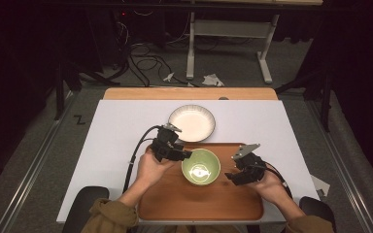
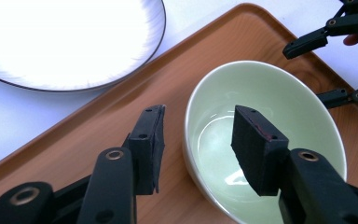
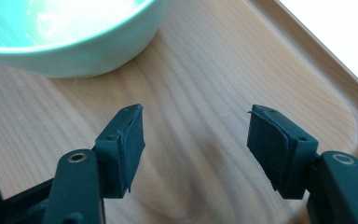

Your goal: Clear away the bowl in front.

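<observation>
A pale green bowl (image 1: 201, 166) stands empty on a wooden tray (image 1: 199, 201). My left gripper (image 1: 186, 155) is at the bowl's left rim. In the left gripper view this gripper (image 2: 199, 114) is open, with one jaw outside over the tray (image 2: 98, 126) and the other inside the bowl (image 2: 270, 93). My right gripper (image 1: 230, 167) hovers just right of the bowl, pointing toward it. In the right gripper view it (image 3: 196, 112) is open and empty above the bare tray (image 3: 205, 70), with the bowl (image 3: 74, 56) at the upper left.
A white plate (image 1: 192, 122) with a dark rim lies on the white table cover (image 1: 116, 131) just beyond the tray; it also appears as the plate (image 2: 65, 42) in the left gripper view. Cables and a desk frame (image 1: 228, 29) stand on the floor beyond the table.
</observation>
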A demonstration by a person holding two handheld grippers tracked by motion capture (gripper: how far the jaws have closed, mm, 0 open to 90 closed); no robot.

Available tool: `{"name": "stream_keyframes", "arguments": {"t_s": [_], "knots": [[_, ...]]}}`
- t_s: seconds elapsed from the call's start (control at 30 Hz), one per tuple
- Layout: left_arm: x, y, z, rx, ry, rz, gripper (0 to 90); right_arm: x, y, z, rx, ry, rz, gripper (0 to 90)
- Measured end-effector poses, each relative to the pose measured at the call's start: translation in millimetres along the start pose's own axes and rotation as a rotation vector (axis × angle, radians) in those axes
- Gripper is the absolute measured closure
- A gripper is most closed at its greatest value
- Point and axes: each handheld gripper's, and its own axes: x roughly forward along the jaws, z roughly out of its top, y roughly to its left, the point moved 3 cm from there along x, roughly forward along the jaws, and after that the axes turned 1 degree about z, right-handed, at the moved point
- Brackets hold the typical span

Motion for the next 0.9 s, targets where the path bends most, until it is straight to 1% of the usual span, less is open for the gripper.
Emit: {"name": "stream_keyframes", "arguments": {"t_s": [0.03,0.07,0.1,0.17,0.2,0.27,0.43,0.47,0.53,0.67,0.77,0.83,0.9], "knots": [[-1.7,0.3,-0.2,0.001,0.006,-0.004,53.7,-0.3,0.0,0.1,0.003,0.000,-0.002,36.6],[-3.0,0.7,0.0,0.001,-0.003,0.005,53.6,-0.3,-0.2,0.1,0.000,0.000,-0.002,36.6],[-4.4,1.5,-0.3,0.006,-0.003,0.006,53.6,0.1,0.1,0.1,-0.001,-0.001,-0.001,36.6],[-6.7,2.2,-1.3,-0.002,-0.002,0.008,53.5,-0.1,0.4,0.2,-0.002,0.006,0.000,36.6],[-7.9,2.7,-1.7,-0.007,-0.006,0.013,53.5,0.0,0.4,0.3,-0.002,0.004,0.000,36.5],[-10.7,3.9,-2.8,0.002,-0.002,0.028,53.0,0.0,0.6,0.1,0.001,0.003,0.000,36.6],[-16.9,4.8,-5.4,-0.001,-0.015,0.044,52.1,-0.4,0.4,0.1,0.001,0.000,-0.001,36.5],[-18.3,5.6,-6.1,0.005,-0.011,0.047,52.0,-0.2,0.5,0.1,0.001,0.001,-0.001,36.6],[-20.6,6.9,-7.6,0.002,-0.011,0.056,51.9,-0.1,0.6,0.2,0.000,0.002,-0.002,36.6],[-24.4,10.3,-10.7,-0.003,-0.007,0.057,51.7,0.2,0.4,0.0,-0.002,0.002,-0.002,36.6],[-27.0,12.5,-12.6,-0.011,-0.009,0.060,51.4,-0.3,0.2,0.0,0.015,-0.001,-0.004,36.6],[-28.4,14.1,-13.3,-0.016,-0.010,0.064,51.2,-1.1,-0.5,0.0,0.006,-0.003,-0.006,36.7],[-29.3,16.0,-14.4,-0.023,-0.011,0.063,51.0,-0.5,0.1,0.3,0.010,-0.004,-0.006,36.7]]}}
